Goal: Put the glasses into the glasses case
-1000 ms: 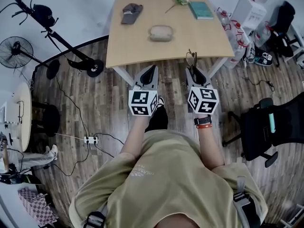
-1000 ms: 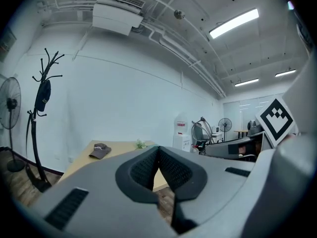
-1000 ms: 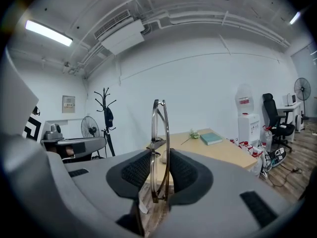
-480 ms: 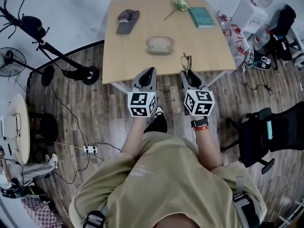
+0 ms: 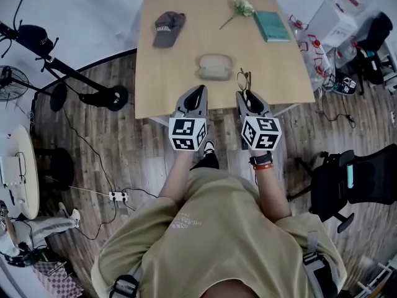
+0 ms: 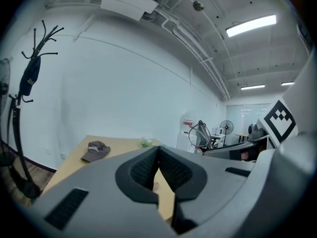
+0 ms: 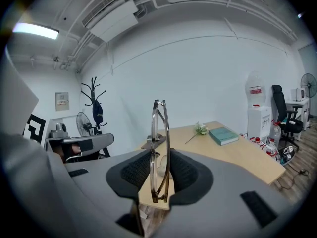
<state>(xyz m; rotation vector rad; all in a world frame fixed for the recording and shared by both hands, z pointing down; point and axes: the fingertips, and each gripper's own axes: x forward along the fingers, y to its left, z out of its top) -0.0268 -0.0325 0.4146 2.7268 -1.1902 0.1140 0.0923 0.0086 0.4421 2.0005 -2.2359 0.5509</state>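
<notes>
A folded pair of thin-framed glasses (image 5: 243, 79) stands upright between the pads of my right gripper (image 5: 245, 94), which is shut on it just past the near edge of the wooden table (image 5: 167, 79). In the right gripper view the glasses (image 7: 159, 148) rise well above the jaws of the right gripper (image 7: 159, 178). The beige glasses case (image 5: 214, 67) lies closed near the table's middle, ahead and to the left of the glasses. My left gripper (image 5: 198, 92) hovers at the table's near edge; in its own view the left gripper (image 6: 158, 155) is shut on nothing.
On the table lie a dark cap (image 5: 169, 27) at the far left, a flower (image 5: 243, 6) and a teal book (image 5: 273, 27) at the far right. A black office chair (image 5: 353, 185) stands at the right, a coat stand (image 5: 62, 61) at the left, and a power strip (image 5: 118, 195) lies on the floor.
Both grippers have moved forward to the table. The glasses, earlier over the floor short of the edge, now stand over the tabletop close to the case.
</notes>
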